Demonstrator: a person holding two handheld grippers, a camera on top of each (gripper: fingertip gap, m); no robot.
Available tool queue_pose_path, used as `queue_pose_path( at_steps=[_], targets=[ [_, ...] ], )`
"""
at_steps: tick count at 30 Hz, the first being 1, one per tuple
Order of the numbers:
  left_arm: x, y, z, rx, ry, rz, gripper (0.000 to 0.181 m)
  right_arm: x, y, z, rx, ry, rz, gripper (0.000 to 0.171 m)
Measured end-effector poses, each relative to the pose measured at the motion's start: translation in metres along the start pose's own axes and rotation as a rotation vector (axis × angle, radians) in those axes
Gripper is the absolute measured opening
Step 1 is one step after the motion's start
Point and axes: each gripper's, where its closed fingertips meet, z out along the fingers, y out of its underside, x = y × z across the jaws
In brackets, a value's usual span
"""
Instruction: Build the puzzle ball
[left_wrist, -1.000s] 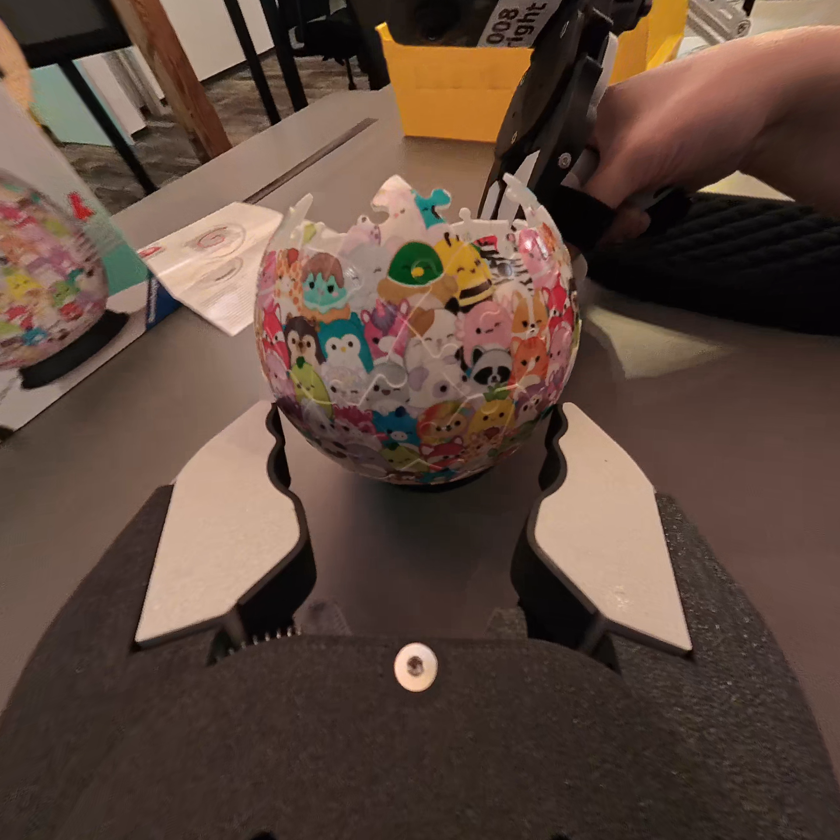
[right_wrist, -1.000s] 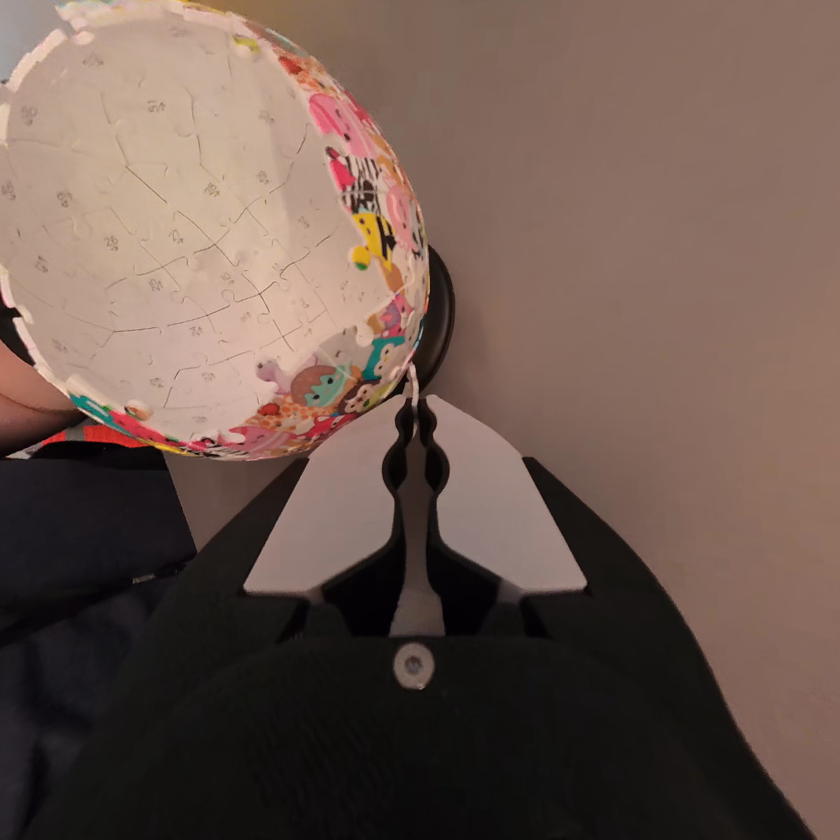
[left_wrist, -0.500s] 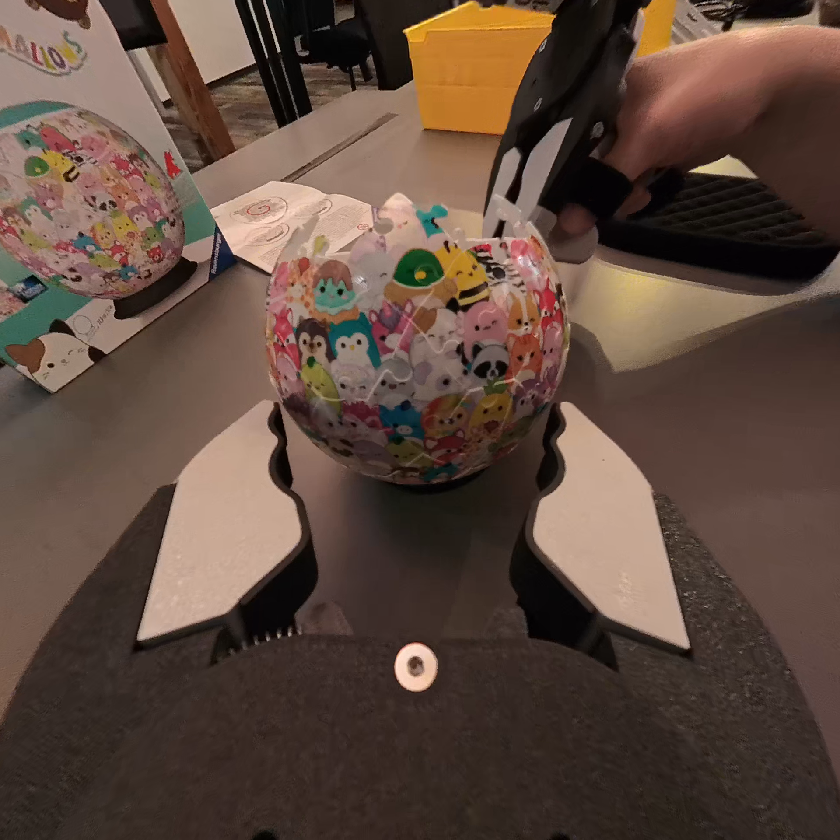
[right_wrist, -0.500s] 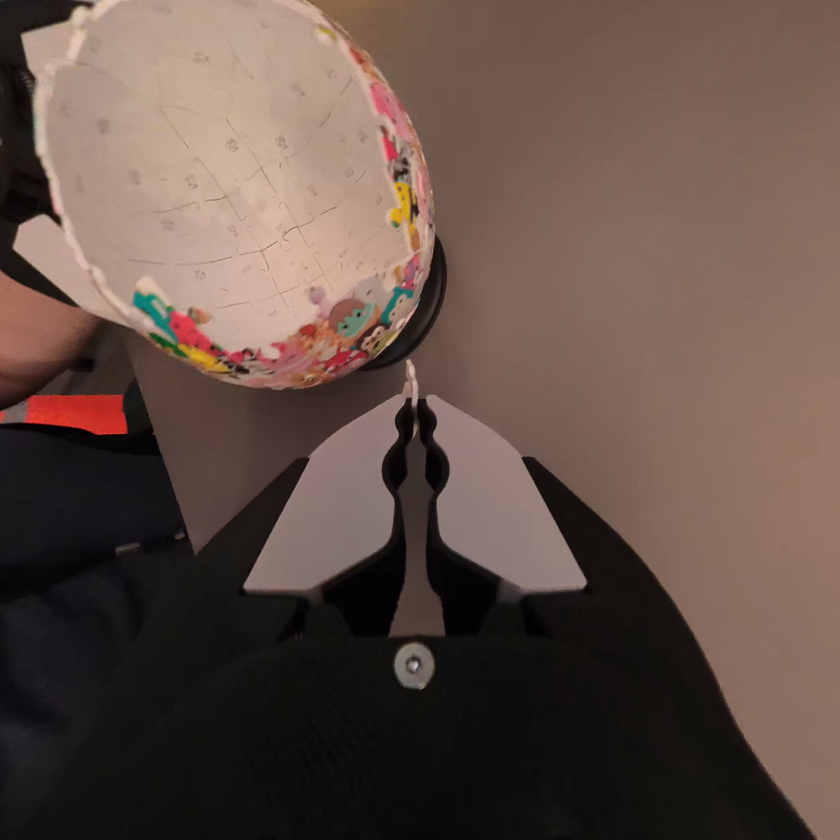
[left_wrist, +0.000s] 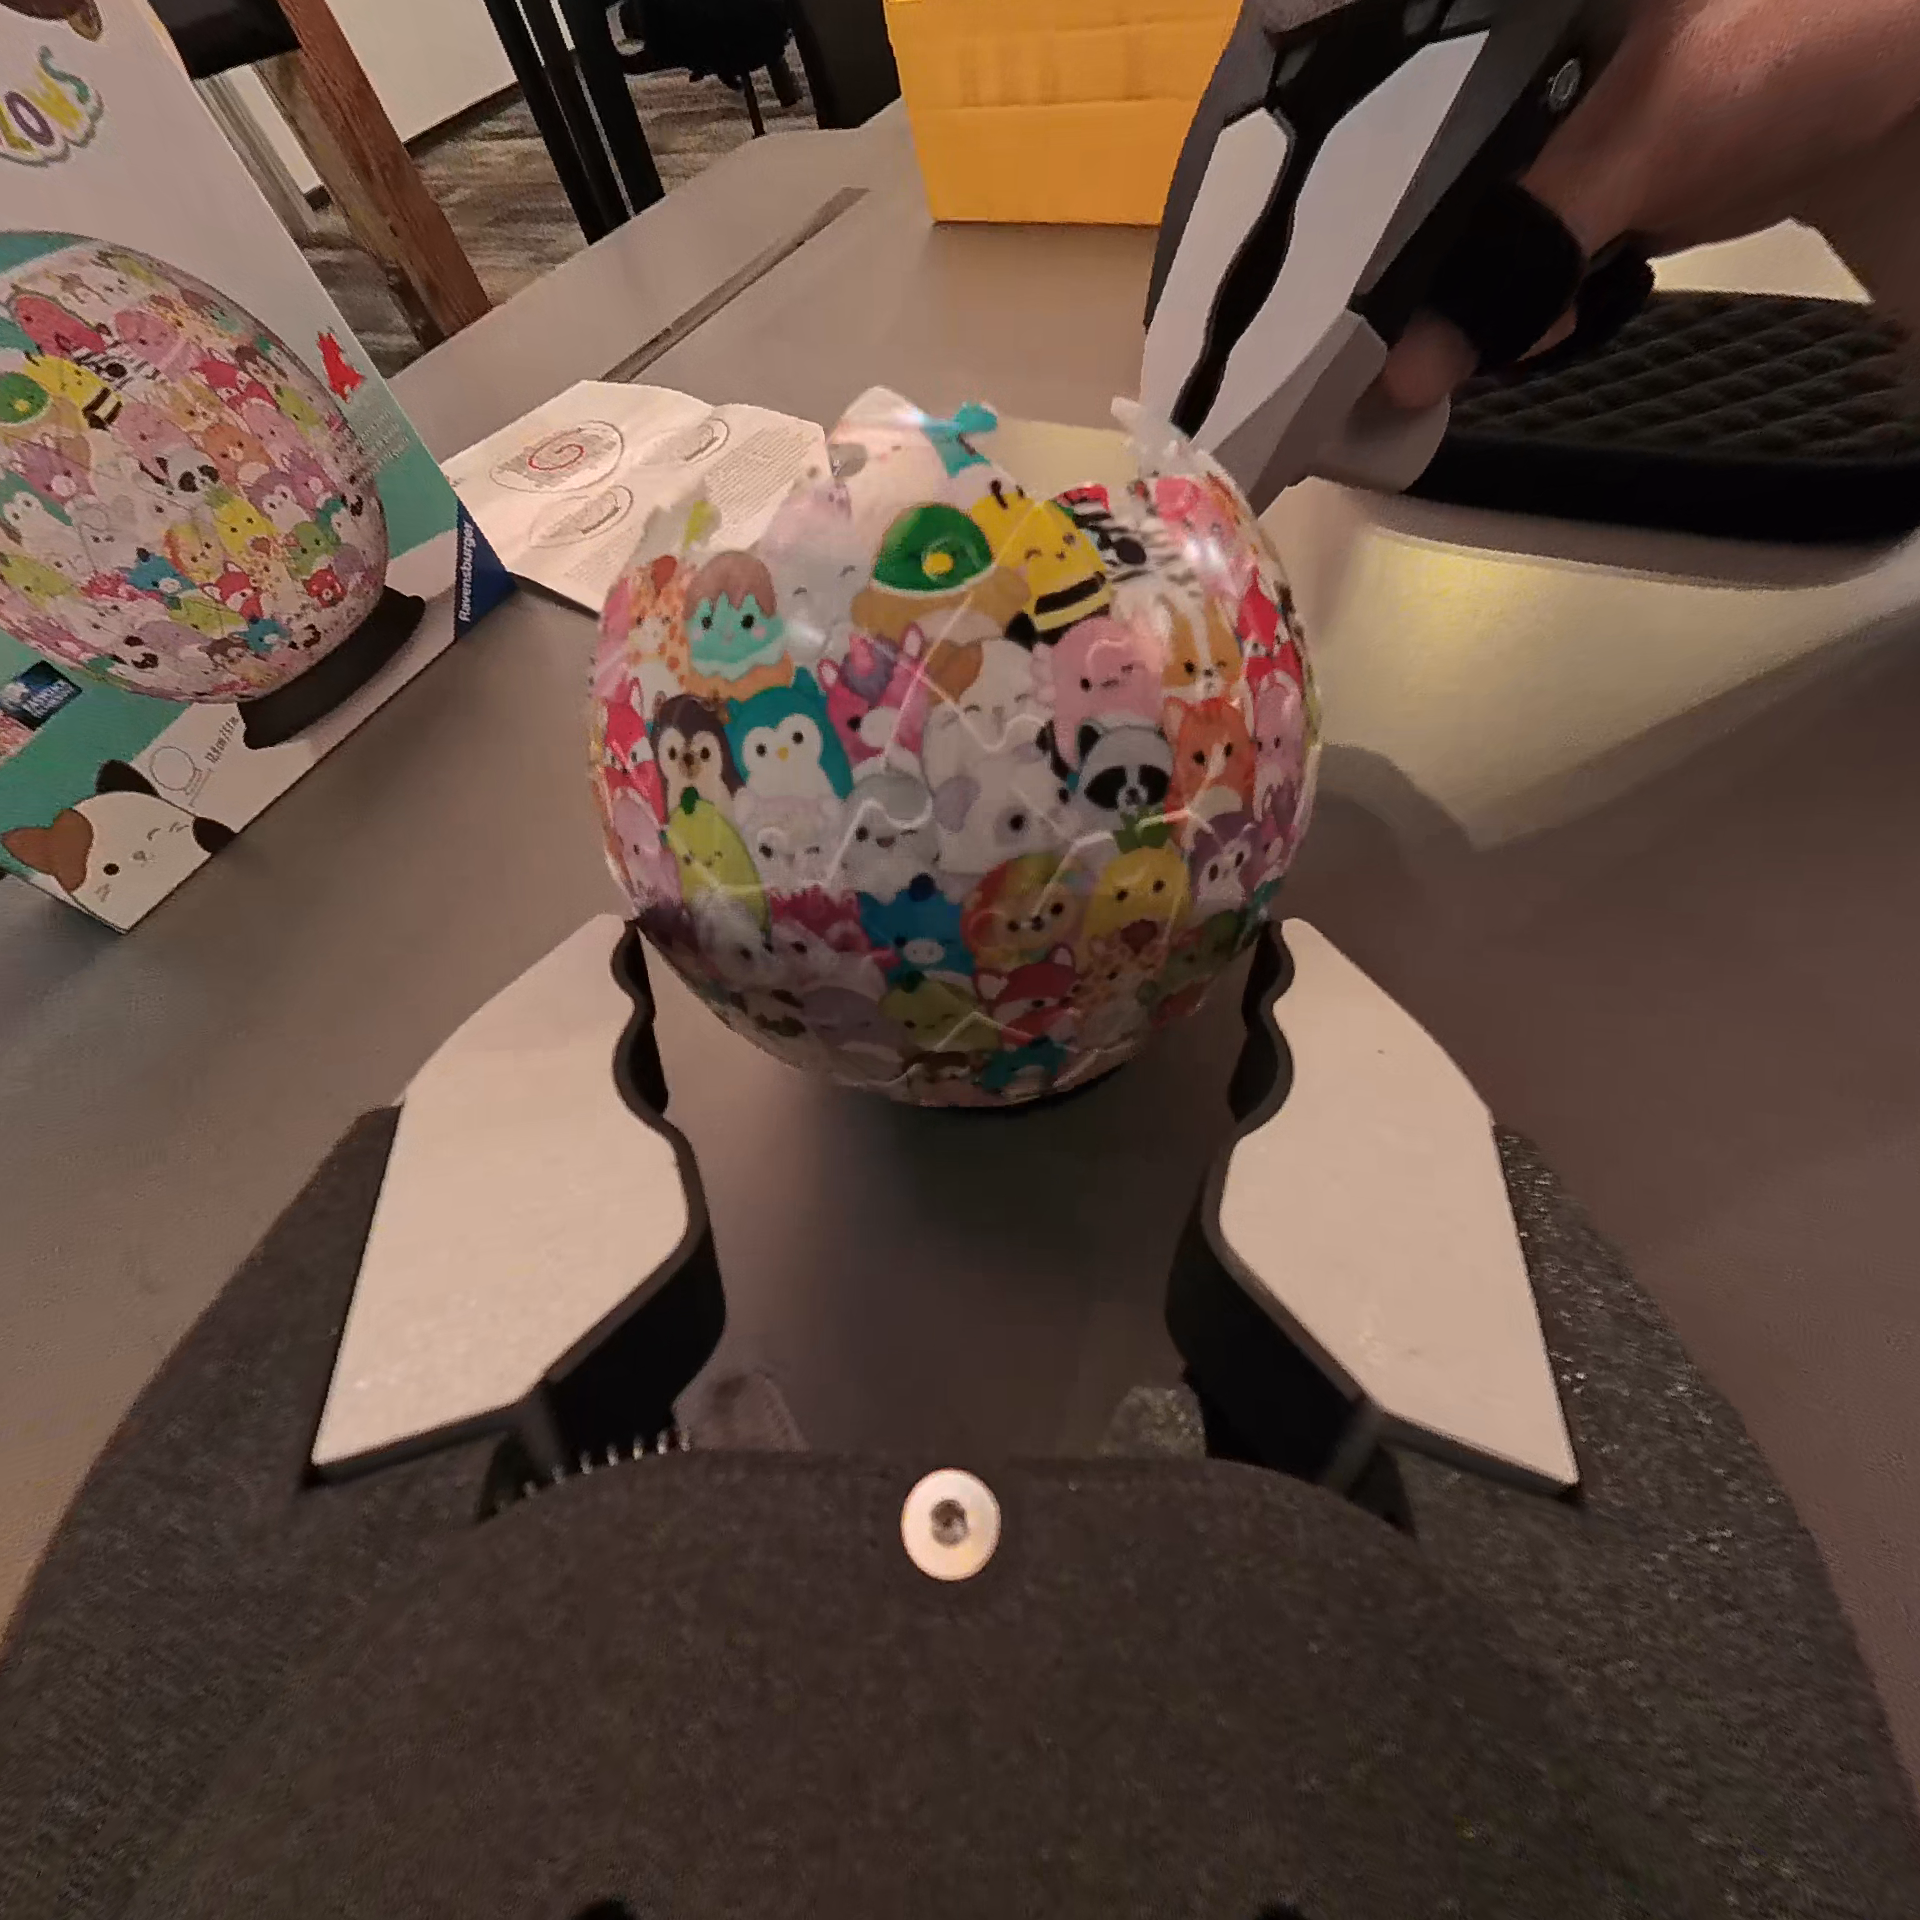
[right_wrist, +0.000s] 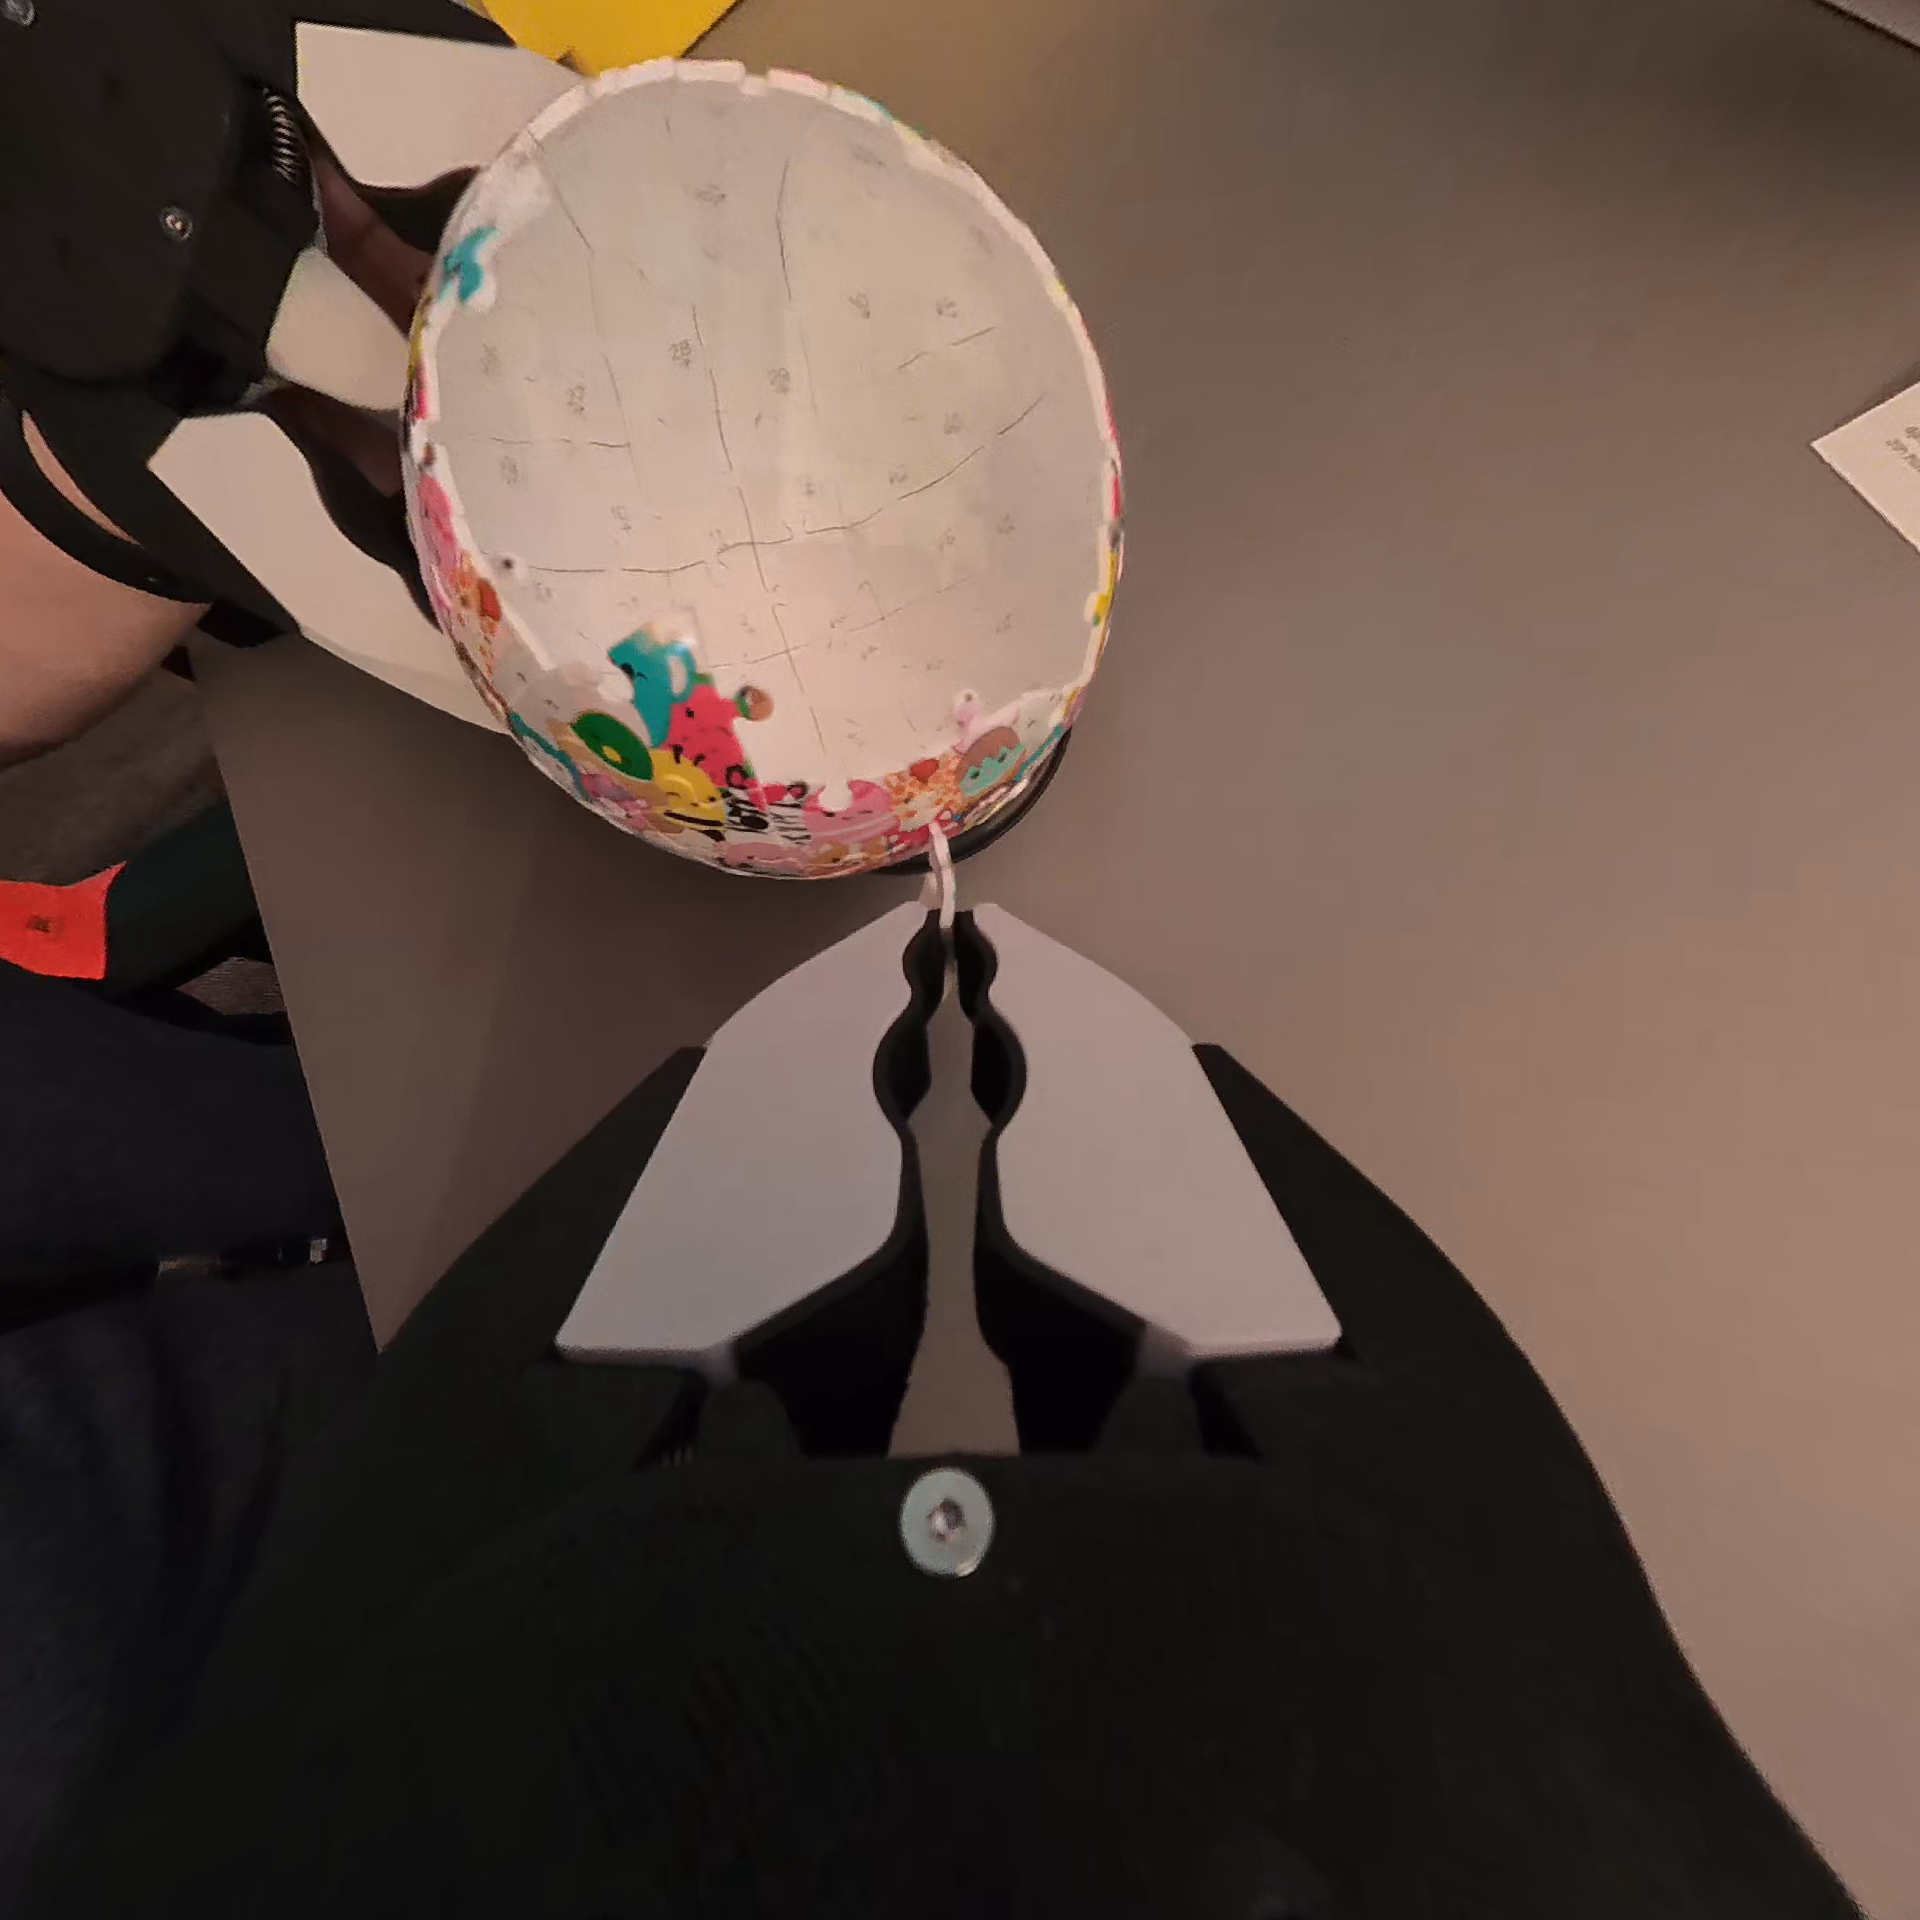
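A half-built puzzle ball (left_wrist: 956, 748), its top open and its rim jagged, stands on a dark base at the centre of a grey table (left_wrist: 1558, 987) in the left wrist view. The left gripper (left_wrist: 951, 940) fills the lower half of that frame, its fingers spread wide to either side of the ball's lower curve; whether the tips touch the shell cannot be told. Bare table lies open to the right of the ball and in the strip to its left. Farther left, the puzzle box (left_wrist: 187, 499) stands at the frame's left edge, with a folded instruction sheet (left_wrist: 623, 468) just behind it. A yellow bin (left_wrist: 1049, 114) sits at the top centre, and a black ribbed mat (left_wrist: 1714, 416) lies at the upper right.

The right gripper (left_wrist: 1179, 421) comes down from the upper right, held in a person's hand (left_wrist: 1662, 125), its fingers pinched together on a small white puzzle piece (left_wrist: 1143, 426). The piece hangs at the ball's upper right rim, just beside the jagged edge; contact cannot be told.

In the right wrist view the ball's white, numbered inside (right_wrist: 758, 436) fills the upper centre, the piece (right_wrist: 940, 883) sits at its near edge, and open table (right_wrist: 1507, 727) spreads to the right.
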Motion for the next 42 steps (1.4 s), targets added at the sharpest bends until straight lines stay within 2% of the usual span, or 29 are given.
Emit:
queue_pose_path(
  at_steps=[11,16,21,26,35,42],
  targets=[
    [-0.002,-0.006,-0.009,-0.061,0.013,0.018,0.107,-0.007,0.005,0.009,0.020,-0.082,0.032,0.003],
    [-0.005,-0.011,-0.008,-0.076,0.077,0.011,0.106,-0.007,0.008,0.007,-0.001,-0.124,0.058,0.003],
    [-0.008,-0.019,-0.007,-0.077,0.166,0.032,0.104,0.012,0.007,-0.004,-0.021,-0.129,0.100,0.003],
    [-0.008,-0.024,-0.006,-0.049,0.202,0.040,0.103,0.035,-0.018,-0.014,0.068,-0.175,0.187,0.003],
    [-0.008,-0.031,-0.007,0.047,0.200,0.029,0.101,0.031,-0.039,0.011,0.089,-0.350,0.313,0.003],
    [-0.013,-0.043,-0.018,0.121,0.171,0.037,0.103,0.025,-0.035,0.023,0.035,-0.290,0.288,0.003]
  ],
)
